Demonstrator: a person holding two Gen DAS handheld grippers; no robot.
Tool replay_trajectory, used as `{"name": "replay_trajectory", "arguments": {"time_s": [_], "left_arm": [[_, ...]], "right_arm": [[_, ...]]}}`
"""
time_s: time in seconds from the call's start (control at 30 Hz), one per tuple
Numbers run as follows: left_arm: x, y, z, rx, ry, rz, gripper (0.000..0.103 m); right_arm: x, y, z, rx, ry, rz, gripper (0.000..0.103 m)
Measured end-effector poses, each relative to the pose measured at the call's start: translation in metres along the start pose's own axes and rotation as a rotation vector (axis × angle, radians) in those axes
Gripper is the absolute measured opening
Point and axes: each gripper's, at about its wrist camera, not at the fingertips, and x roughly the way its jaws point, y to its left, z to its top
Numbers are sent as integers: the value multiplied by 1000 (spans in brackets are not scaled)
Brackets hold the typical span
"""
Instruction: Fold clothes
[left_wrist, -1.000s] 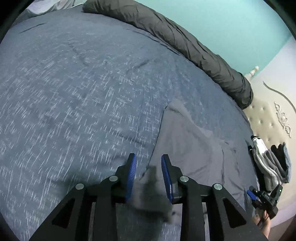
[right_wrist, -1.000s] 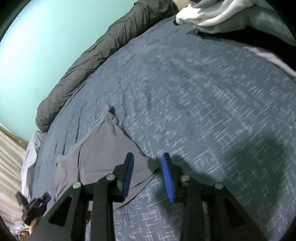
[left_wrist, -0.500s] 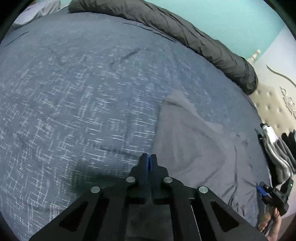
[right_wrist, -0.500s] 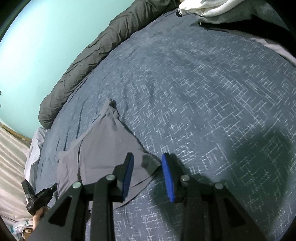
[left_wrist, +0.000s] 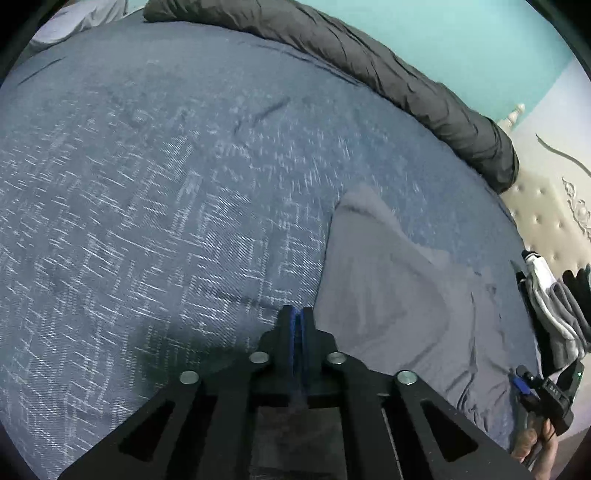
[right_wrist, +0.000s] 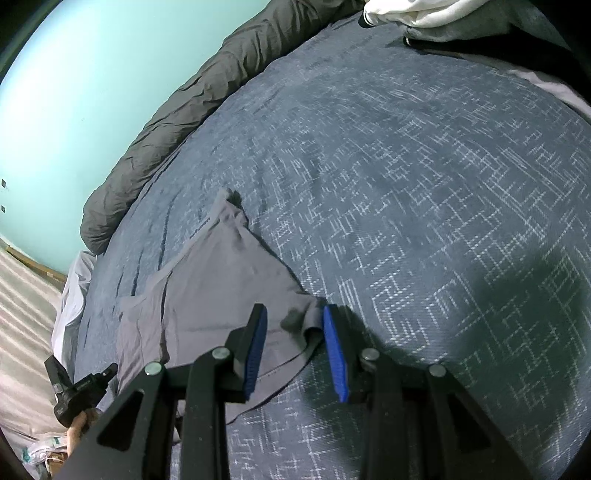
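A grey garment (left_wrist: 388, 295) lies spread flat on the blue patterned bedspread (left_wrist: 166, 203). My left gripper (left_wrist: 298, 314) is shut at the garment's near left edge, and grey cloth shows under its jaws. In the right wrist view the same garment (right_wrist: 221, 280) runs off to the left. My right gripper (right_wrist: 295, 332) is open, and its blue pads (right_wrist: 334, 350) straddle a rumpled corner of the garment. Each view shows the other gripper in a hand: the right one (left_wrist: 546, 391) and the left one (right_wrist: 81, 391).
A dark grey rolled duvet (left_wrist: 406, 81) lies along the bed's far edge by the teal wall. A pile of white and grey clothes (left_wrist: 554, 306) sits by the tufted headboard (left_wrist: 543, 206). More white and grey clothes (right_wrist: 424, 18) lie at the bed's other end.
My left gripper was open around a fold of grey cloth a second ago and has shut on it. My right gripper stayed open and edged closer to the garment's corner.
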Motion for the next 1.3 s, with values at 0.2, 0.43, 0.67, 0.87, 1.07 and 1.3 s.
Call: {"name": "replay_trajectory", "arguments": {"time_s": [0.2, 0.43, 0.67, 0.87, 1.07, 1.3], "left_arm": [[13, -6, 0, 17, 17, -15, 30], [-2, 3, -1, 18, -27, -16, 1], [-20, 10, 4, -11, -128, 34, 1], [4, 15, 1, -16, -54, 46, 1], [-7, 15, -2, -49, -89, 60, 33], [-22, 24, -28, -59, -62, 49, 36]], "right_arm": [[5, 2, 1, 1, 2, 2, 31], [7, 1, 2, 4, 3, 7, 31], [12, 4, 1, 3, 5, 9, 31], [19, 11, 1, -10, 15, 9, 31], [23, 14, 4, -12, 20, 5, 32], [18, 14, 6, -1, 5, -15, 38]]}}
